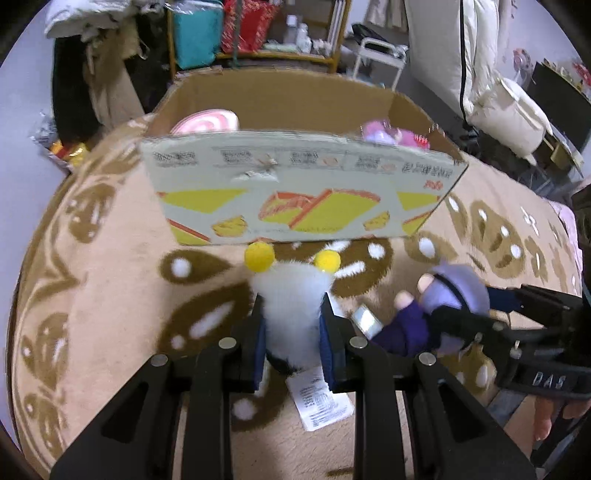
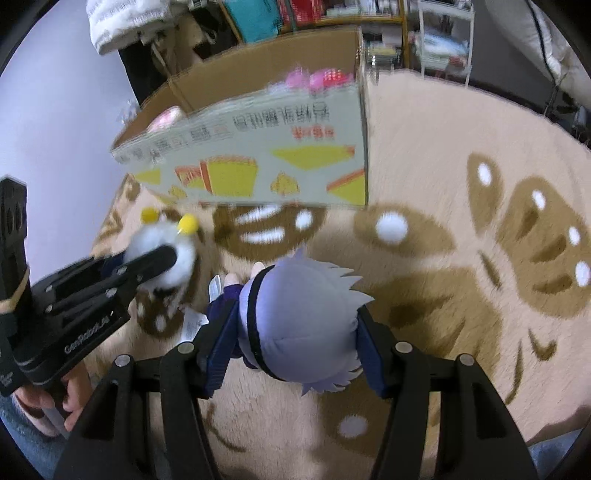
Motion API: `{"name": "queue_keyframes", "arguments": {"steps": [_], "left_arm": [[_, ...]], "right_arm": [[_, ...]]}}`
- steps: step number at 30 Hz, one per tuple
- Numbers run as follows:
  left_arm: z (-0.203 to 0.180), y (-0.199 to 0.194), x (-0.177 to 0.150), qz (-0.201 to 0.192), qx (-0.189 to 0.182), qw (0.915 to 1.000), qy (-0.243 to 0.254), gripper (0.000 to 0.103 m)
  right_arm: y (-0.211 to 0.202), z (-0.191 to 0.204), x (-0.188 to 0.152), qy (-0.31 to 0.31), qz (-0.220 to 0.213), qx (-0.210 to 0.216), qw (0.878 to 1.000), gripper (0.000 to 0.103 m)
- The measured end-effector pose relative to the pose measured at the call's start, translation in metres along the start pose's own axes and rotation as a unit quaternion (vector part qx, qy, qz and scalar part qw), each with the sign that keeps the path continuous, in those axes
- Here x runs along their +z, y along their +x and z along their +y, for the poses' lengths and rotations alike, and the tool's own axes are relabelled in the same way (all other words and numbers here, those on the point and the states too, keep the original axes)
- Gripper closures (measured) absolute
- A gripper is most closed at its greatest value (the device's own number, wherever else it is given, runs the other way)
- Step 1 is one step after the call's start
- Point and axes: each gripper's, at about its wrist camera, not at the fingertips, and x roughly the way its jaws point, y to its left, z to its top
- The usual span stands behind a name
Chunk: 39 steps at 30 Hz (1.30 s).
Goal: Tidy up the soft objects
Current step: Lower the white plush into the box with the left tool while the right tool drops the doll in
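My left gripper is shut on a white fluffy plush with two yellow pom-poms, its paper tag hanging below, just above the rug. It also shows in the right wrist view. My right gripper is shut on the head of a lavender-haired doll in dark purple clothes, also seen in the left wrist view. An open cardboard box stands just beyond both toys, holding a pink-and-white plush and a pink plush.
A beige rug with brown leaf pattern covers the floor. Behind the box are a shelf with a teal case, hanging clothes and a white cart. A white padded chair stands at the right.
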Motion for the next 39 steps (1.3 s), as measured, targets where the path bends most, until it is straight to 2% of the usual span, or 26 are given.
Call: {"name": "queue_keyframes", "arguments": {"steps": [3, 8, 13, 18, 23, 29, 39], "left_arm": [[-0.001, -0.018, -0.002, -0.036, 0.025, 0.999, 0.006, 0.08], [-0.006, -0.042, -0.004, -0.082, 0.044, 0.9957, 0.008, 0.08], [-0.008, -0.062, -0.001, -0.123, 0.053, 0.9909, 0.01, 0.08], [-0.009, -0.086, 0.006, -0.171, 0.051, 0.9839, 0.006, 0.08], [-0.008, -0.105, 0.024, -0.209, 0.056, 0.9762, 0.009, 0.08], [-0.004, -0.117, 0.055, -0.245, 0.066, 0.9672, 0.012, 0.08], [-0.002, -0.11, 0.099, -0.271, 0.083, 0.9587, 0.026, 0.08]], "right_arm": [[-0.014, 0.002, 0.003, -0.003, -0.043, -0.002, 0.999, 0.04], [-0.042, 0.008, 0.005, -0.007, -0.115, 0.0, 0.993, 0.04], [-0.069, 0.008, 0.008, -0.01, -0.177, -0.002, 0.984, 0.04], [-0.089, 0.011, 0.014, -0.015, -0.222, -0.011, 0.975, 0.04], [-0.098, 0.014, 0.028, -0.02, -0.251, -0.018, 0.968, 0.04], [-0.095, 0.012, 0.047, -0.018, -0.261, -0.017, 0.965, 0.04], [-0.084, 0.014, 0.077, -0.026, -0.276, -0.017, 0.961, 0.04]]}}
